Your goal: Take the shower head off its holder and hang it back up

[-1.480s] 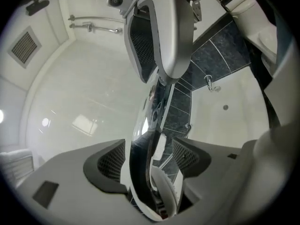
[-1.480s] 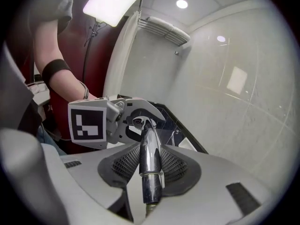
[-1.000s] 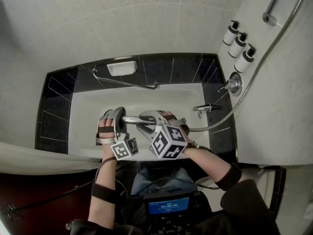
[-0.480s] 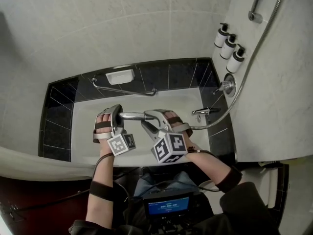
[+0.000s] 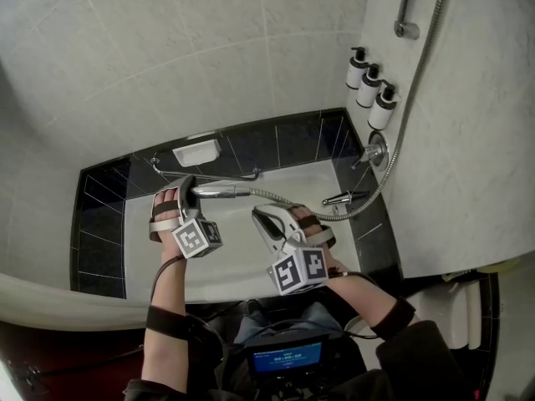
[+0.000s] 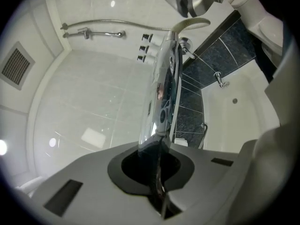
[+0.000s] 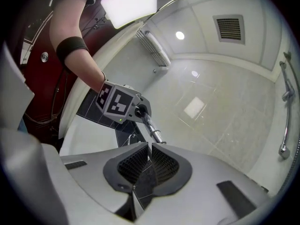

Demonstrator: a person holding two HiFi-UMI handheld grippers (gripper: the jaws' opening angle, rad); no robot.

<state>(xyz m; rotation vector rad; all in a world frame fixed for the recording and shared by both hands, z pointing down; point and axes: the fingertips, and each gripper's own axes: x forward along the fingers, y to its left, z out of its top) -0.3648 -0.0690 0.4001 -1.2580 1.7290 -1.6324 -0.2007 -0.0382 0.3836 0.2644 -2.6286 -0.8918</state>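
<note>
Shower head (image 5: 221, 191) pinched in left gripper (image 5: 189, 187) jaws — right gripper (image 5: 261, 217) jaws just closing, empty — hose (image 5: 282, 199), bottles (image 5: 369, 87) beyond.

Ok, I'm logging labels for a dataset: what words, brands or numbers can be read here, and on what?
No text is legible.
Blue screen at the person's chest: white lines of text, too small to read.
Three pump bottles on the wall: any print too small to tell.
Marker cubes: black-and-white square patterns, no letters.
</note>
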